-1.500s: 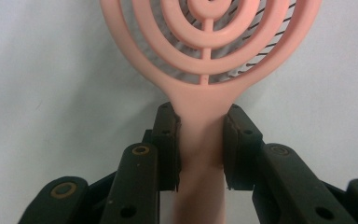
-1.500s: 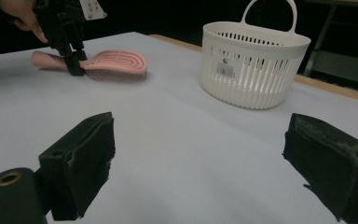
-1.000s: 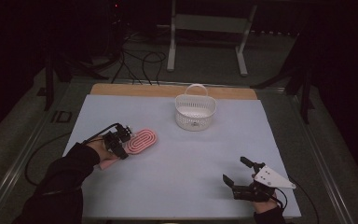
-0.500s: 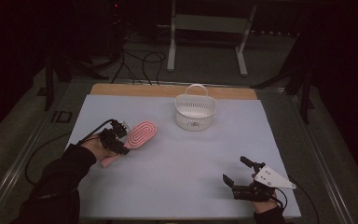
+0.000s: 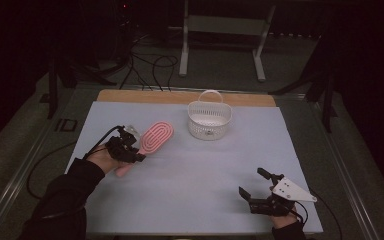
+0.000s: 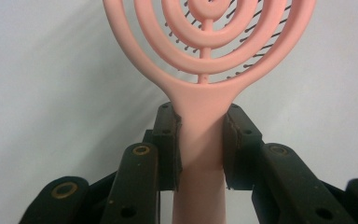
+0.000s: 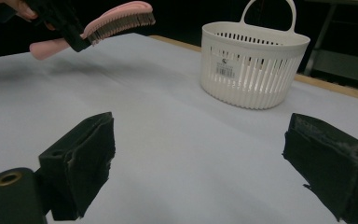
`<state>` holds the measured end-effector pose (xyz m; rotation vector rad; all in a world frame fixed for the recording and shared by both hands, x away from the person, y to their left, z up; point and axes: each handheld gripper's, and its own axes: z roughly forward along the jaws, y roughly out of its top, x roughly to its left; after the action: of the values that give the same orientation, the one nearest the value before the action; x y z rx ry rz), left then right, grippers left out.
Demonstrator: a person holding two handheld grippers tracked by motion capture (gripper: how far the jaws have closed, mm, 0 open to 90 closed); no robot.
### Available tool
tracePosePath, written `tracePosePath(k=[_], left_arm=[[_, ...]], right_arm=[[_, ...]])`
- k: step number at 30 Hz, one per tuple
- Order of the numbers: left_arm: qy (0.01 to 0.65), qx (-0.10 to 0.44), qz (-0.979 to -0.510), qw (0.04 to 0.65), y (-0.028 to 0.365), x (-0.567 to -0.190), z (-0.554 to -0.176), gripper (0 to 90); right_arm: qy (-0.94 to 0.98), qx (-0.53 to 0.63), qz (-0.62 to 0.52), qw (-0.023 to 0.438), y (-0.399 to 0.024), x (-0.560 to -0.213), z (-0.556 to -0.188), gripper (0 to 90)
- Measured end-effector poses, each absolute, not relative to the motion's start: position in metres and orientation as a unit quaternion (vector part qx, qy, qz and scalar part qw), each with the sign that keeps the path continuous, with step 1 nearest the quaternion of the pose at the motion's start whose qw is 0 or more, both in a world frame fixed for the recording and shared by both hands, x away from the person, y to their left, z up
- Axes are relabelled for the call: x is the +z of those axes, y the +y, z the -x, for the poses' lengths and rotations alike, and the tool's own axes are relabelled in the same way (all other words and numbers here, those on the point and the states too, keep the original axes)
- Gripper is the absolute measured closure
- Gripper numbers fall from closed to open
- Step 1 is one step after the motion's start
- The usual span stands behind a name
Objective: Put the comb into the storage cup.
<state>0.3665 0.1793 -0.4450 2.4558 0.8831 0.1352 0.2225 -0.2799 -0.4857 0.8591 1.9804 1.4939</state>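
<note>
A pink hairbrush (image 5: pixel 152 140) with a ringed oval head is held above the left side of the table. My left gripper (image 5: pixel 132 150) is shut on its handle (image 6: pixel 200 140), one pad on each side just below the head. Seen from the right gripper view, the hairbrush (image 7: pixel 114 18) hangs clear of the table, bristles down. A white slatted basket (image 5: pixel 209 120) with a loop handle stands at the back centre. My right gripper (image 5: pixel 252 187) rests near the front right edge, its jaws wide open around nothing; the basket (image 7: pixel 254 63) lies ahead of it.
A pale sheet (image 5: pixel 195 175) covers the table, with a wooden strip (image 5: pixel 145 96) along its far edge. A metal stand (image 5: pixel 225 30) and cables (image 5: pixel 150 65) lie on the floor beyond the table.
My left gripper has lifted the hairbrush off the table and tilted its head up. The right gripper has stayed in place.
</note>
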Motion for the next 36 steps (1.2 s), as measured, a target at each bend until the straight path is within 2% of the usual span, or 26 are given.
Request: tracePosePath(k=[24,36], left_arm=[[0.308,0.093,-0.867,0.382,0.156,-0.443,-0.33,70.9],[0.304,0.083,-0.836,0.45,0.154,-0.449,-0.314,70.9]], right_arm=[[0.729,0.551,-0.318,0.253,-0.28,-0.486,-0.223,8.6],[0.729,0.551,-0.321,0.25,-0.28,-0.487,-0.224,8.6]])
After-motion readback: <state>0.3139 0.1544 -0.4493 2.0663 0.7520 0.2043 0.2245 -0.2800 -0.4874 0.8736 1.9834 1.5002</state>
